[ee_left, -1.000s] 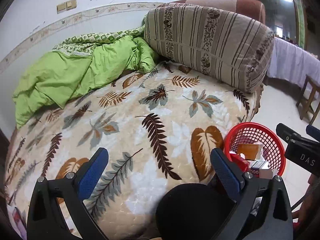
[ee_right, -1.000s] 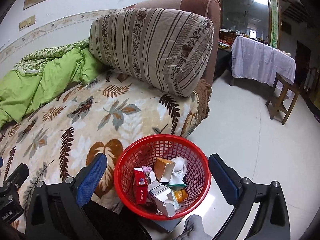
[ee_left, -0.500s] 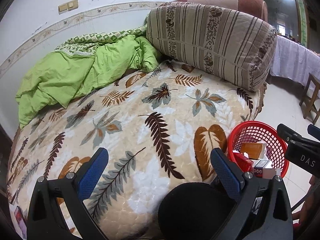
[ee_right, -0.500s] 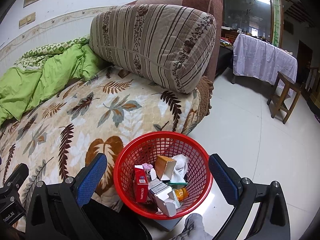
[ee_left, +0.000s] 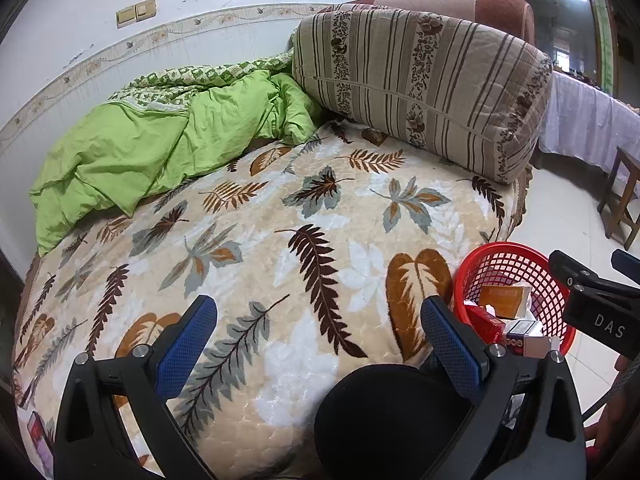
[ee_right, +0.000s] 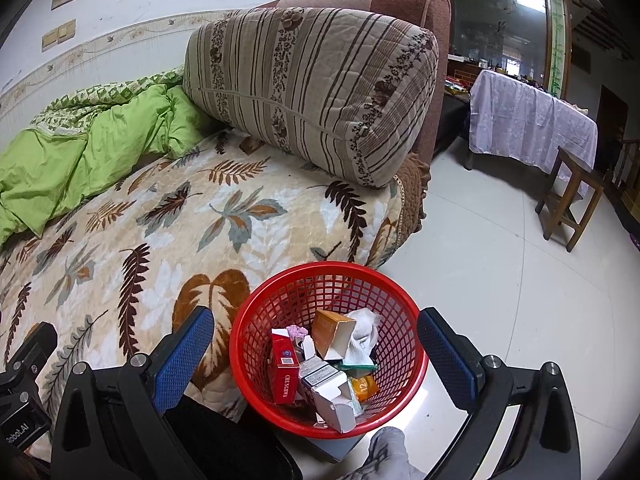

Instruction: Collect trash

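Observation:
A red mesh basket (ee_right: 394,304) stands on the floor beside the bed, holding a red carton (ee_right: 285,372), a brown box (ee_right: 332,332), a white box (ee_right: 328,394), crumpled tissue (ee_right: 364,326) and other scraps. My right gripper (ee_right: 316,350) hangs open above it, its blue pads to either side of the basket, empty. In the left wrist view the basket (ee_left: 508,258) shows at the right. My left gripper (ee_left: 318,340) is open over the leaf-patterned blanket (ee_left: 280,248), nothing between its fingers.
A striped bolster (ee_left: 420,84) and a green quilt (ee_left: 160,148) lie at the back of the bed. A dark knee (ee_left: 384,420) is below the left gripper. A wooden stool (ee_right: 568,196) and a cloth-covered table (ee_right: 528,124) stand across the tiled floor (ee_right: 500,272).
Both views have shifted slightly, the bed and basket sliding a little rightward and down in frame. Both grippers stay open; the basket's contents look the same.

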Demonstrator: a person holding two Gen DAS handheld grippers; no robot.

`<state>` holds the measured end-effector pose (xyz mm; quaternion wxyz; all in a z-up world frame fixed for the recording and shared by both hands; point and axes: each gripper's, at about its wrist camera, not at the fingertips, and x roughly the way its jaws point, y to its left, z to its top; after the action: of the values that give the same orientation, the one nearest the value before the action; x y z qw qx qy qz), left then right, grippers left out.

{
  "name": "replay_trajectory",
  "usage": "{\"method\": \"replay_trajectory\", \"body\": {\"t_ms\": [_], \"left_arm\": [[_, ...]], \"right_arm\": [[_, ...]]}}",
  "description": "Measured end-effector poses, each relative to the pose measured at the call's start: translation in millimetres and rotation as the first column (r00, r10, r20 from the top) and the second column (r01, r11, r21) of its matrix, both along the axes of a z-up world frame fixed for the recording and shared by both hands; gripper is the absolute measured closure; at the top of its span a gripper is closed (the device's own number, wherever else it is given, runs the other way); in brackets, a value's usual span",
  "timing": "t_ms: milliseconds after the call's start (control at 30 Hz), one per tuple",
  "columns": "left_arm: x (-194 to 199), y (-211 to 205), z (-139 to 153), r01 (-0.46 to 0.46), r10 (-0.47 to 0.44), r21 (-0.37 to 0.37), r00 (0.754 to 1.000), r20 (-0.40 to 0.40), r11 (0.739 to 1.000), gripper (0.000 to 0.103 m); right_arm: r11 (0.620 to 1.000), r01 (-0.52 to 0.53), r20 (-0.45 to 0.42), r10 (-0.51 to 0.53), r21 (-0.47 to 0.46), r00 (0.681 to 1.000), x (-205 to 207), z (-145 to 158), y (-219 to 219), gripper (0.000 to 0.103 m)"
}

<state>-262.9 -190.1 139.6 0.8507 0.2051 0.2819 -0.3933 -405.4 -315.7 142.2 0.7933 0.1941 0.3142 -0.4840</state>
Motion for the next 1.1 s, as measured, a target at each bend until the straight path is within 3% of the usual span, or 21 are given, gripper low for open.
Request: {"method": "replay_trajectory", "body": {"t_ms": [1100], "left_arm": [[-0.8, -1.3, 0.4, -0.001, 0.001, 0.002, 1.000, 0.000, 1.000, 0.002]], "right_arm": [[1.000, -0.008, -0.005, 0.008, 0.019, 1.000, 0.5, -3.4, -0.2, 0.001]]}}
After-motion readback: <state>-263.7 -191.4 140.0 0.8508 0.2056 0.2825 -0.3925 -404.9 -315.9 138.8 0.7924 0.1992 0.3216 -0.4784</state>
